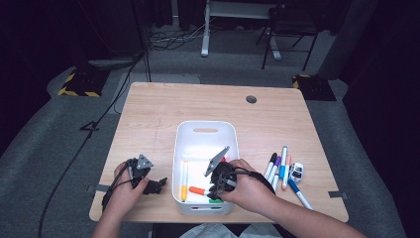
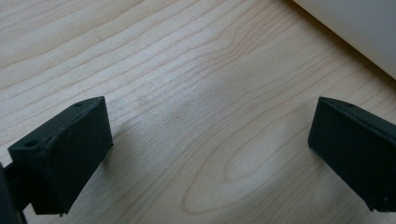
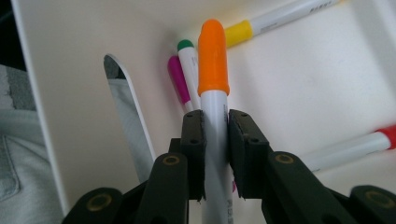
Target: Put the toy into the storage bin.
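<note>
Orange marker (image 3: 214, 60) clamped, right gripper (image 3: 215, 122) inside bin (image 3: 70, 84).

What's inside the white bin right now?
In the white bin: yellow-capped marker, green, magenta, red, plus the orange marker clamped in the right tongs. The hand covers the near corner.

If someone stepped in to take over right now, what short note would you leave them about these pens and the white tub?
Right gripper: shut on the orange-capped white marker, held low inside the white plastic bin.
Left gripper: open, empty, over the bare wooden table beside the bin.
Done: yellow-capped marker, green-capped marker, magenta-capped marker and red-capped marker lie in the bin.
Left: release the orange one, then probably fetch the loose markers right of the bin. A small white toy car sits there too.
</note>
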`<state>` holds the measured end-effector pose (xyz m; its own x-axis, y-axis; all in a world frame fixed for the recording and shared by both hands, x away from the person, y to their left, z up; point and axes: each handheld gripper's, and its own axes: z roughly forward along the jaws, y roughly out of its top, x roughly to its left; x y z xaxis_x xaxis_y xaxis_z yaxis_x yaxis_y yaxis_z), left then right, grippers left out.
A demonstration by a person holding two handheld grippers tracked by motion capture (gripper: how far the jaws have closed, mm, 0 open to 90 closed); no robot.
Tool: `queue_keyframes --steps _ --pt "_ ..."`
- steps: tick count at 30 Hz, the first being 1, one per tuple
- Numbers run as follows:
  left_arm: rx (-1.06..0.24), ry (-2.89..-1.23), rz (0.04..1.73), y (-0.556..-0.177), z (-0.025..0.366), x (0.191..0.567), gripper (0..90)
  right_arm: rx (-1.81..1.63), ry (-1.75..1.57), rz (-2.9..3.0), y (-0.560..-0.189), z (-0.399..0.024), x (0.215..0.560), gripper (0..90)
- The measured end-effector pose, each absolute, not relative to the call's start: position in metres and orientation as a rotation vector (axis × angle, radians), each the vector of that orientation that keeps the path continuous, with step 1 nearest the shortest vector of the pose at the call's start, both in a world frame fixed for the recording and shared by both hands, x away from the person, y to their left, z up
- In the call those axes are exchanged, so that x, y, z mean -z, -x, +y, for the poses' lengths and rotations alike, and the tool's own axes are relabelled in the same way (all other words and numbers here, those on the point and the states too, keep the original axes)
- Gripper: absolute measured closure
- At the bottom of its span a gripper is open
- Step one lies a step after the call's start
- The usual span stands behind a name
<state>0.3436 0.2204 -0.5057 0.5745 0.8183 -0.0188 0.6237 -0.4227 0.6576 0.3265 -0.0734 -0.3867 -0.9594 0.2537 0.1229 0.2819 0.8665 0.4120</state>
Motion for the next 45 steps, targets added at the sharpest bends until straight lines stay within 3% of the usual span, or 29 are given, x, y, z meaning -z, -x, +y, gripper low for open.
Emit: queue_keyframes --steps 7,24,29,32,39,45 --pt "-0.403 -2.184 1.147 -0.344 0.22 0.506 0.0 0.805 0.57 -2.899 -0.325 -0.082 0.375 59.8" --pt "-0.392 -2.184 1.148 -0.345 0.217 0.505 0.0 1.155 0.779 -2.876 -0.329 -0.169 0.331 55.0" --pt "-0.394 -2.196 1.118 -0.346 0.215 0.504 2.4 1.165 0.899 -2.88 -0.335 -0.2 0.338 54.7" --pt "-0.387 -2.183 1.105 -0.347 0.21 0.499 19.3 1.167 0.945 -2.892 -0.34 -0.216 0.347 54.7" --pt "-0.284 -2.216 1.061 -0.348 0.195 0.498 16.1 1.121 1.092 -2.858 -0.34 -0.247 0.372 54.0" --pt "-0.301 -2.269 1.01 -0.348 0.185 0.497 17.3 1.046 1.161 -2.85 -0.336 -0.265 0.397 52.2"
